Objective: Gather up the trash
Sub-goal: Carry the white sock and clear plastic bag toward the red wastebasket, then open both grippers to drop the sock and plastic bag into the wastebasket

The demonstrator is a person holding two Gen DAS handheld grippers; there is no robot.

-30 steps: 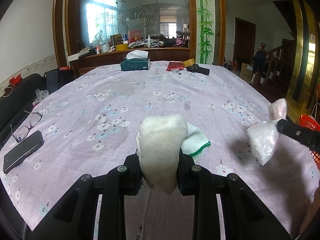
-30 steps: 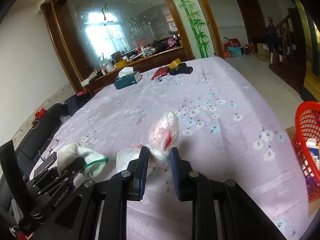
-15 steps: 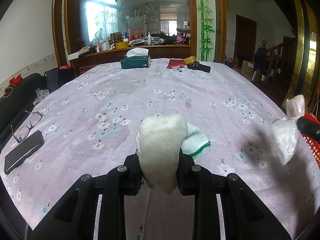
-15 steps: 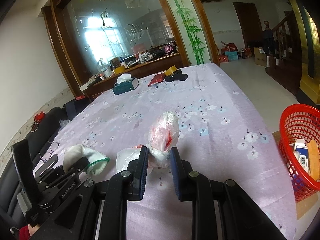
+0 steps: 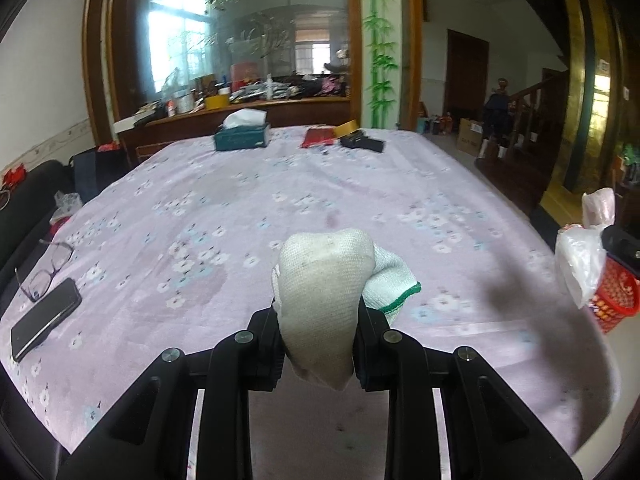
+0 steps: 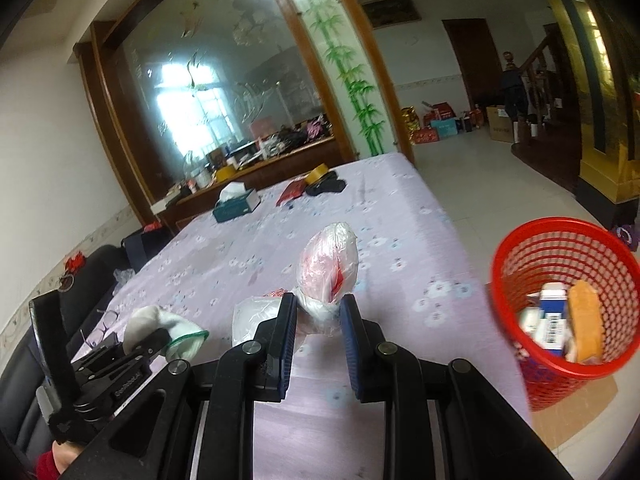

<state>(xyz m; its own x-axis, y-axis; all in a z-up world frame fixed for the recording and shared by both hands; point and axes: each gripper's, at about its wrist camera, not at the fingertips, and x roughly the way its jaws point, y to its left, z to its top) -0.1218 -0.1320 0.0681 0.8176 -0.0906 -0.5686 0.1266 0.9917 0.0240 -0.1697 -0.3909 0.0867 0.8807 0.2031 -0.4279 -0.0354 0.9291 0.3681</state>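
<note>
My left gripper (image 5: 318,322) is shut on a dirty white knitted glove with a green cuff (image 5: 326,292), held above the flowered lilac tablecloth (image 5: 208,216). The right wrist view shows that same glove (image 6: 160,326) and left gripper (image 6: 150,344) at lower left. My right gripper (image 6: 318,312) is shut on a crumpled clear plastic bag with red print (image 6: 328,266); more of the bag (image 6: 252,316) hangs to its left. The bag (image 5: 580,256) also shows at the right edge of the left wrist view. A red mesh waste basket (image 6: 568,296) stands on the floor right of the table, with boxes inside.
On the table lie black glasses (image 5: 46,266) and a phone (image 5: 44,324) at the left edge, a teal tissue box (image 5: 240,136), a red packet (image 5: 318,136), a tape roll and a black case (image 5: 362,142) at the far end. A dark sofa (image 6: 100,264) runs along the left side.
The right gripper has swung right and up with the bag, bringing the red basket closer into its view. The left gripper has risen slightly, still gripping the glove.
</note>
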